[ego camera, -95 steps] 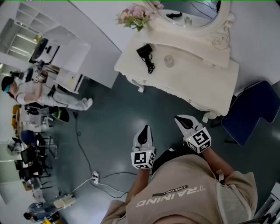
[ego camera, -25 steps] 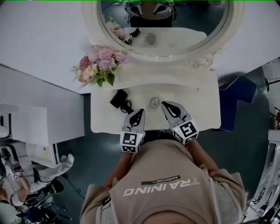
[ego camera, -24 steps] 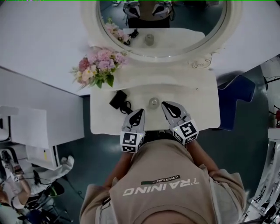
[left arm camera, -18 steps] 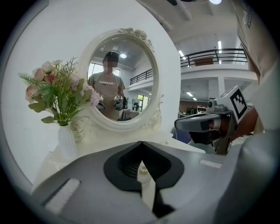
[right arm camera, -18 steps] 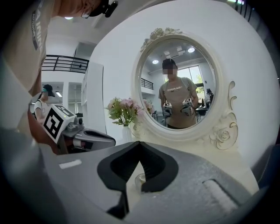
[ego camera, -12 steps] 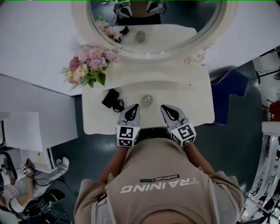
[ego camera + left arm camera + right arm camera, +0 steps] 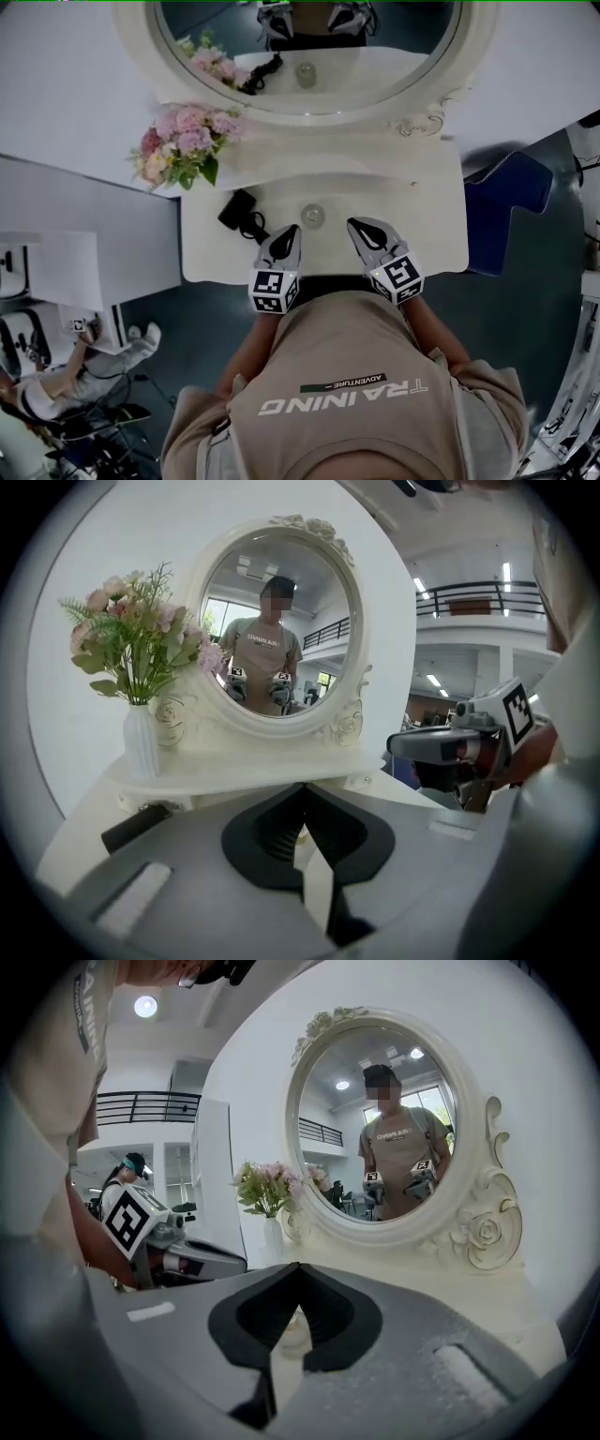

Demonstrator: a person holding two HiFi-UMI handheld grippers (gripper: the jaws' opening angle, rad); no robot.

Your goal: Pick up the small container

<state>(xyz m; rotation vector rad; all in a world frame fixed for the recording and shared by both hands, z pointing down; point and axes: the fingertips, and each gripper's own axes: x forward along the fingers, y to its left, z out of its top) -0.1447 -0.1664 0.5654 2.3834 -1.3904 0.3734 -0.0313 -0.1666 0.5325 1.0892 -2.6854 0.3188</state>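
The small container (image 7: 312, 216) is a clear round glass jar that stands in the middle of the white vanity table (image 7: 422, 225). My left gripper (image 7: 289, 232) hovers over the table's front edge, just near-left of the jar, with its jaws shut and nothing in them. My right gripper (image 7: 357, 226) hangs near-right of the jar, shut and holding nothing. In the left gripper view the left gripper (image 7: 302, 787) has its tips pressed together. The right gripper view shows the right gripper (image 7: 298, 1267) with its tips together too, and the small container (image 7: 292, 1327) shows blurred through the gap below them.
A black device with a cord (image 7: 240, 212) lies left of the jar. A white vase of pink flowers (image 7: 183, 145) stands on the raised back shelf at the left. The oval mirror (image 7: 309, 47) rises behind it. A blue chair (image 7: 506, 202) stands right of the table.
The person has walked up to the vanity, and both grippers now hang over its front edge. Over the last second they have kept their place by the jar, both shut.
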